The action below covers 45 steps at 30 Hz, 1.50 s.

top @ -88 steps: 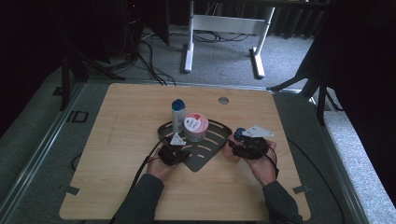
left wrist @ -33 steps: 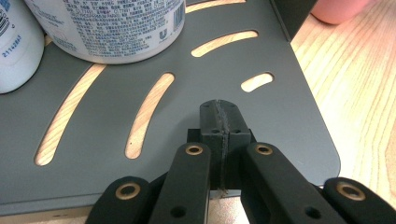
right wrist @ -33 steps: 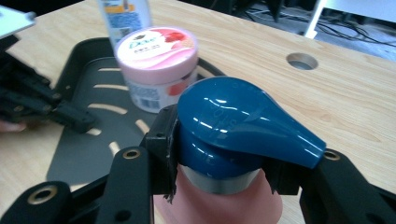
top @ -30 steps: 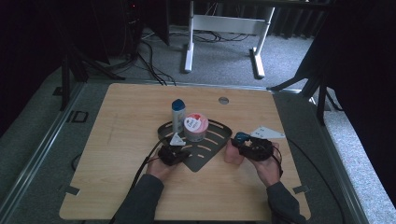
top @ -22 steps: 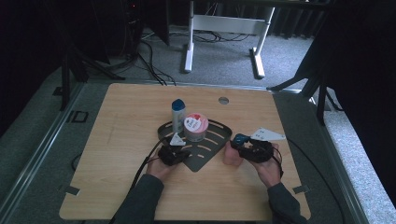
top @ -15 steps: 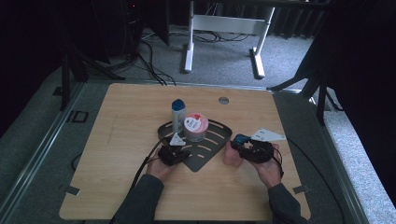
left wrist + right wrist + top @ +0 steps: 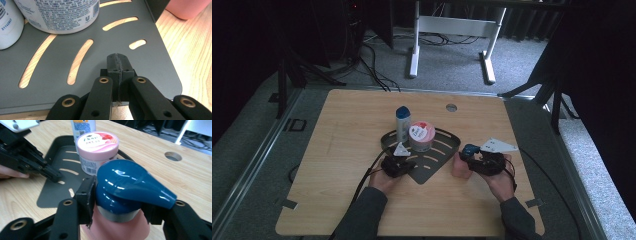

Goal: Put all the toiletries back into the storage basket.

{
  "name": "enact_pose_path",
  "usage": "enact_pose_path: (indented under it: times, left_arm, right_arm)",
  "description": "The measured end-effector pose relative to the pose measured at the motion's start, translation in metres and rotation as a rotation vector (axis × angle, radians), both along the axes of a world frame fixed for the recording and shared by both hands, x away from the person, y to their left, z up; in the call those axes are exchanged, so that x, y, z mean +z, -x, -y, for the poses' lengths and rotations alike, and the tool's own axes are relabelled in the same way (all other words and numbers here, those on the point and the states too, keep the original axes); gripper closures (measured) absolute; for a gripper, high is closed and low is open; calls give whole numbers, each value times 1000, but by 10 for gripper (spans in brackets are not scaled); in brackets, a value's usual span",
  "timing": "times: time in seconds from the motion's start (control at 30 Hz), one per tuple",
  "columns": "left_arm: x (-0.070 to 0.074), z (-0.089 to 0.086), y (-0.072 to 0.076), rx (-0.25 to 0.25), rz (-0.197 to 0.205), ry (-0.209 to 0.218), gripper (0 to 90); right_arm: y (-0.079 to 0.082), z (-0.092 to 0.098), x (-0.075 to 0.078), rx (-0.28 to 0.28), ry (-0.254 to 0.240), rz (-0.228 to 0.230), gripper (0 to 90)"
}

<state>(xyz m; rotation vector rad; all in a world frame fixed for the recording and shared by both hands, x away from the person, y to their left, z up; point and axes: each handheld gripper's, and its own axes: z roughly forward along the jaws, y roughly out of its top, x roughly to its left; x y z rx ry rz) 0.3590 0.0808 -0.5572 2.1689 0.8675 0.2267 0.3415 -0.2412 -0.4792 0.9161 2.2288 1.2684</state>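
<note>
Right gripper [image 7: 117, 202] lowered, jaws easing around pump bottle [image 7: 125, 192]; left gripper [image 7: 117, 67] closed; Dove jar [image 7: 97, 147].

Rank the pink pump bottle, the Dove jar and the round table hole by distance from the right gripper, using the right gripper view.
1. Pink pump bottle, between the right gripper jaws.
2. Dove jar, just behind, on the grey tray.
3. Table hole, far back right.

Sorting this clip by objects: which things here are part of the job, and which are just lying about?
In the job:
- pink pump bottle, gripped at its blue pump head by the right hand-held gripper
- grey slotted tray
- left hand-held gripper, shut on the tray's edge
- pink-lidded jar
- white bottle

Lying about:
- white desk frame
- floor cables
</note>
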Motion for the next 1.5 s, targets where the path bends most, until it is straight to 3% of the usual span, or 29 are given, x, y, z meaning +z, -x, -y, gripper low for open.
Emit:
enact_pose_path:
  times: [0.27,0.53,0.73,0.9,1.33,1.5]
  left_arm:
    - [0,0,0,1,0,2,900]
    - [0,0,0,0,1,2,900]
    - [0,0,0,-1,1,1,900]
    - [0,0,0,-1,2,1,900]
    - [0,0,0,-2,3,2,900]
    - [0,0,0,-2,3,2,900]
  right_arm:
    - [9,-11,-6,-90,36,35,420]
    - [17,-21,-9,-173,67,82,417]
    - [20,-20,-6,-202,32,76,480]
    - [15,-11,-2,-183,-35,31,526]
    - [6,0,3,-35,-20,-9,530]
    - [4,3,4,-3,-17,-19,531]
